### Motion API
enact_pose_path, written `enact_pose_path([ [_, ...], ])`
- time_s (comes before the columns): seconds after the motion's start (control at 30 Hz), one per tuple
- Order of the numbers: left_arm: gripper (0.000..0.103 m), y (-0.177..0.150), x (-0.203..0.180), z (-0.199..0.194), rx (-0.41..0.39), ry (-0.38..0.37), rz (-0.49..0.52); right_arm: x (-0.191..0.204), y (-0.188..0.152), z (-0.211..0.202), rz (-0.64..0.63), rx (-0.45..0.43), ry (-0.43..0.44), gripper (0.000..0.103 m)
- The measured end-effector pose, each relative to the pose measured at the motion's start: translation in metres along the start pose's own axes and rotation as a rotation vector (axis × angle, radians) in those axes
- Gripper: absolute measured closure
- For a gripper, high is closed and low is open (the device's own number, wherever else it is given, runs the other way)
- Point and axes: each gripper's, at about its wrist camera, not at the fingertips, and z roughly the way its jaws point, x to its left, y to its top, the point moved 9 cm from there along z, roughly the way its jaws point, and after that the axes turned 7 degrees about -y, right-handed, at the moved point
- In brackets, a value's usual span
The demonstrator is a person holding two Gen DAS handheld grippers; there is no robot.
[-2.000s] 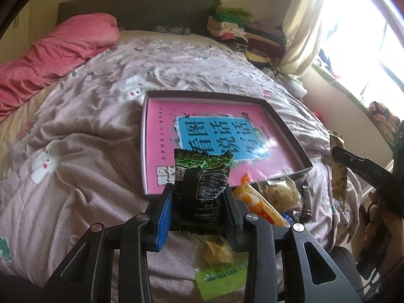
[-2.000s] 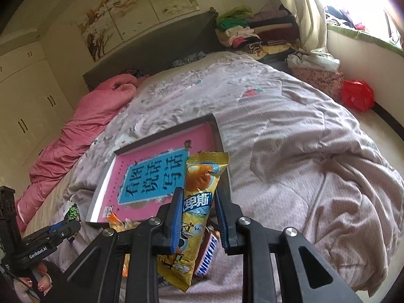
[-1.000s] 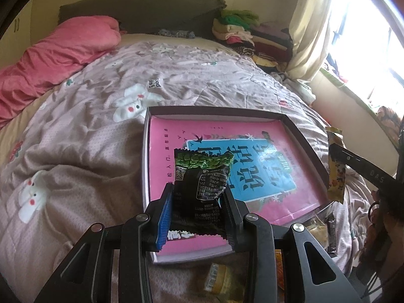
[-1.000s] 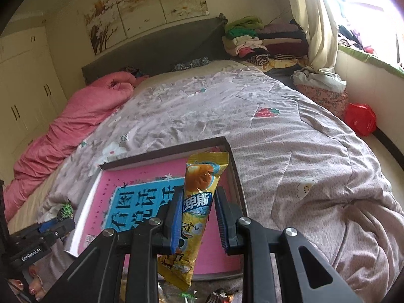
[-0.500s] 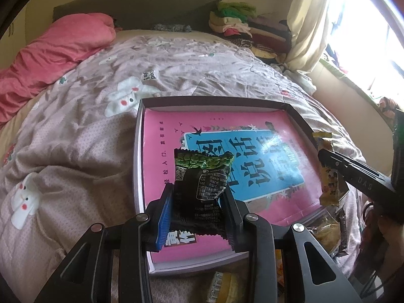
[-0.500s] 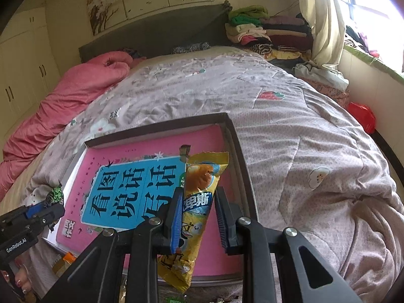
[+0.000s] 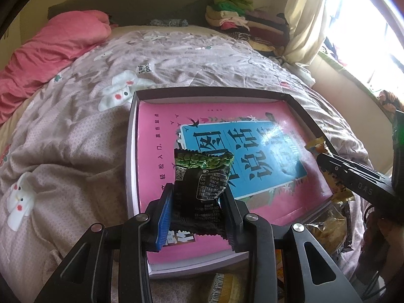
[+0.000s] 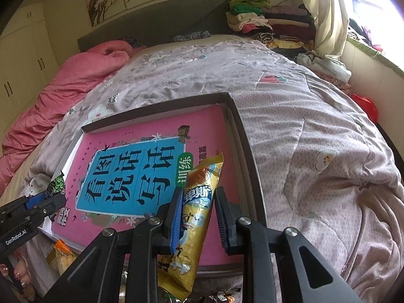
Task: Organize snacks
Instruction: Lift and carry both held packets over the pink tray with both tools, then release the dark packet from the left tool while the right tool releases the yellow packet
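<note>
A shallow dark-rimmed box (image 7: 209, 92) with a pink and blue printed bottom lies on the bed. My left gripper (image 7: 198, 202) is shut on a black and green snack packet (image 7: 202, 181), held upright above the box's near left part. In the right wrist view my right gripper (image 8: 199, 199) is shut on a long yellow snack packet (image 8: 199, 202), which hangs over the near right part of the box (image 8: 237, 116). Each gripper shows in the other's view: the right gripper (image 7: 353, 179) at the box's right edge, the left gripper (image 8: 32, 209) at its left edge.
Loose snacks lie on the quilt by the box's near edge: a clear pastry bag (image 7: 325, 227) and a yellow pack (image 7: 224, 287). A pink duvet (image 7: 50, 50) lies far left, folded clothes (image 7: 240, 17) are stacked by the headboard, and a red bag (image 8: 366, 106) sits on the floor.
The right gripper has sunk closer to the box with the yellow packet still in it. The left gripper has held the black and green packet almost still over the box.
</note>
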Motion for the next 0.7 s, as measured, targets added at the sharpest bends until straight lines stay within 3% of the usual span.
enact_pose_path([
  [0.47,0.064,-0.007,-0.002,0.01,0.037,-0.025,0.003,-0.002,-0.006,-0.012,0.017,-0.005,0.027,0.076],
  [0.6,0.062,-0.006,-0.001,0.011,0.039,-0.029,0.0,-0.005,-0.006,-0.02,0.028,-0.017,0.034,0.076],
  [0.7,0.054,-0.005,0.001,0.009,0.03,-0.022,-0.002,-0.006,-0.005,-0.027,0.031,-0.028,0.038,0.076],
])
